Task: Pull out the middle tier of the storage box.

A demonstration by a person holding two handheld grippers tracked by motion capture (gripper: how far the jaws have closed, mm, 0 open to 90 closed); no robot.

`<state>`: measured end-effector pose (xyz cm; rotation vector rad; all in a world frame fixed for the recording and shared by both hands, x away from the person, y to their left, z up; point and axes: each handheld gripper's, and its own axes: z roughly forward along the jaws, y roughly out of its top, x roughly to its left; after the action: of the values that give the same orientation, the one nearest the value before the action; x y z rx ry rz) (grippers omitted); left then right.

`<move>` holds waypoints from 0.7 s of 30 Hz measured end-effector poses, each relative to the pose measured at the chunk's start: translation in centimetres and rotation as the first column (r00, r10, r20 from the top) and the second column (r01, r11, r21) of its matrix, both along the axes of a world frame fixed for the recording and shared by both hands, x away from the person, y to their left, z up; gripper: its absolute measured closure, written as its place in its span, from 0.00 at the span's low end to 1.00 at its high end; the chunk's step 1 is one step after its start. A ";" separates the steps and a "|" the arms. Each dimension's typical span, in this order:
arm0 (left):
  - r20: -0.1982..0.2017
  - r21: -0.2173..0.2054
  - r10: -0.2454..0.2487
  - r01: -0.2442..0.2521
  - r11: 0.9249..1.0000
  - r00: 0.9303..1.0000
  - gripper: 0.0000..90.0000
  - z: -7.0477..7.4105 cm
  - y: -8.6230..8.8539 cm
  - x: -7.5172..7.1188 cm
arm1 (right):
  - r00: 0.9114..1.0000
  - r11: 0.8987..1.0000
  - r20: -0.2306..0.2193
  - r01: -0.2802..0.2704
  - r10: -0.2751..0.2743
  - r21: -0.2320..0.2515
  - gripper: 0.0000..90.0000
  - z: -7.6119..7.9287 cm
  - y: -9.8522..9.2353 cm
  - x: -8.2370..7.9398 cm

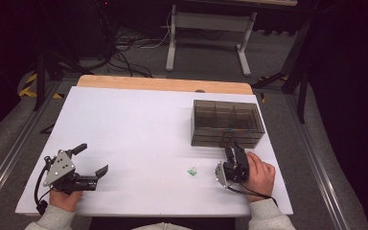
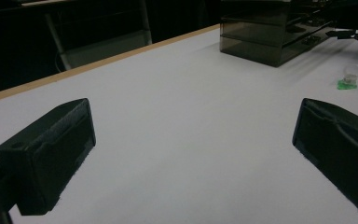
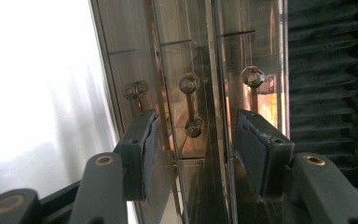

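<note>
High view: drawer box (image 1: 227,123) long axis left-right, front facing person.

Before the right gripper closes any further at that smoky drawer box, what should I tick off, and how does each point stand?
1. Right gripper lined up with the drawer handle: ok, the handle sits between the jaws.
2. Pads pressing on the handle: not ok, gaps on both sides.
3. Drawer box fully on the table: ok.
4. Left gripper out of the way: ok, open, at the table's near left.
5. Small green piece clear of the right gripper: ok, it lies apart, to its left.
6. Drawer contents: cannot tell.
</note>
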<state>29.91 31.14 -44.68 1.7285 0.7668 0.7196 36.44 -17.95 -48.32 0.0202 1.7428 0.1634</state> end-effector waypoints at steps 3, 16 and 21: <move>-0.001 0.001 0.000 0.000 1.000 1.000 0.00 0.0 0.0 0.0 | 1.000 1.000 0.002 0.016 -0.016 -0.026 0.59 -0.2 0.0 0.3; -0.001 0.002 0.002 -0.002 1.000 1.000 0.00 0.0 -0.1 0.0 | 0.998 0.996 0.049 0.035 -0.031 -0.085 0.73 -0.8 0.2 1.0; -0.001 0.003 0.005 -0.005 1.000 1.000 0.00 0.0 -0.1 0.0 | 0.997 0.993 0.067 0.041 -0.034 -0.110 0.79 -0.9 0.2 1.2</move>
<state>29.96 31.07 -44.69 1.7302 0.7716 0.7230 37.62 -17.71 -49.19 -0.0336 1.6832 0.0392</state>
